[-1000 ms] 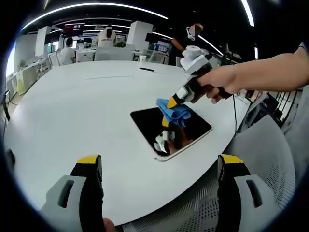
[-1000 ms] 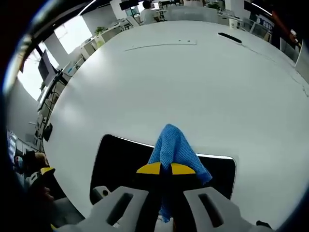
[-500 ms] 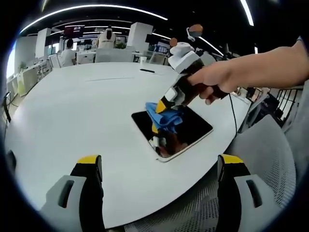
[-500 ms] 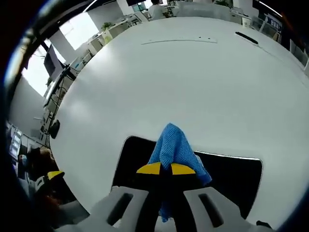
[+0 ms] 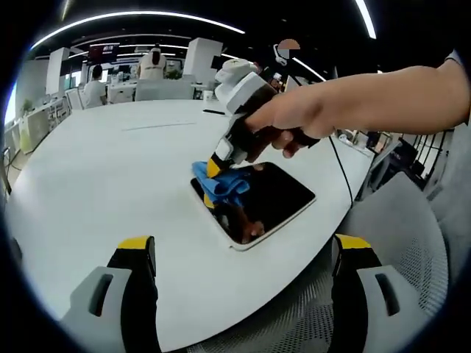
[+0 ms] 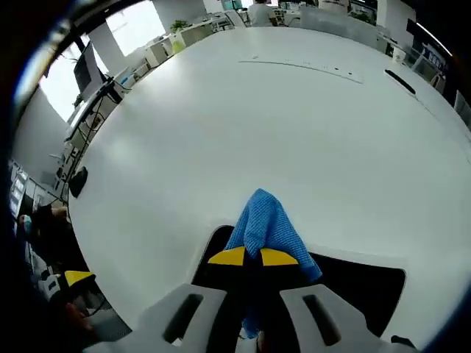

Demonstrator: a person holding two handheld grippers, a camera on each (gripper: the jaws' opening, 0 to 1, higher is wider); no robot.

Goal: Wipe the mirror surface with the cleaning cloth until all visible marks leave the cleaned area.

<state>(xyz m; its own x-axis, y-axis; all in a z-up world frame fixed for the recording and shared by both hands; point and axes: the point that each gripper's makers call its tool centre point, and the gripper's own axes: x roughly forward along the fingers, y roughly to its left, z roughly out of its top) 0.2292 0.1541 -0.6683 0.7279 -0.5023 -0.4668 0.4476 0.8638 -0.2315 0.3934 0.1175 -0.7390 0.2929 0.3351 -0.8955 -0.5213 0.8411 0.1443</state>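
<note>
Right claw (image 6: 246,257) is clamped on the blue cloth (image 6: 265,228), and over the last second we have swept it across the mirror (image 5: 257,198): a second ago the cloth sat near the mirror's middle, and now, in the left gripper view, it is pressed at the far-left corner, touching the glass right at its rim. We judge this to be the end of one stroke, so the band behind the cloth has been covered, while the near end, where we see a reddish reflection or smudge, still needs a pass; we cannot tell from here whether it is a mark. Our left claw (image 5: 239,254) hangs wide and empty, low over the near edge of the tabletop (image 5: 96,176), well apart from the mirror. The mirror lies flat close to the tabletop's near-right edge, with a mesh chair (image 5: 412,250) just beyond that edge, so a hard push that way could slide it off. Beyond the cloth, the right gripper view gives us a broad bare stretch of white tabletop, plenty of room to overrun the corner before turning back.
</note>
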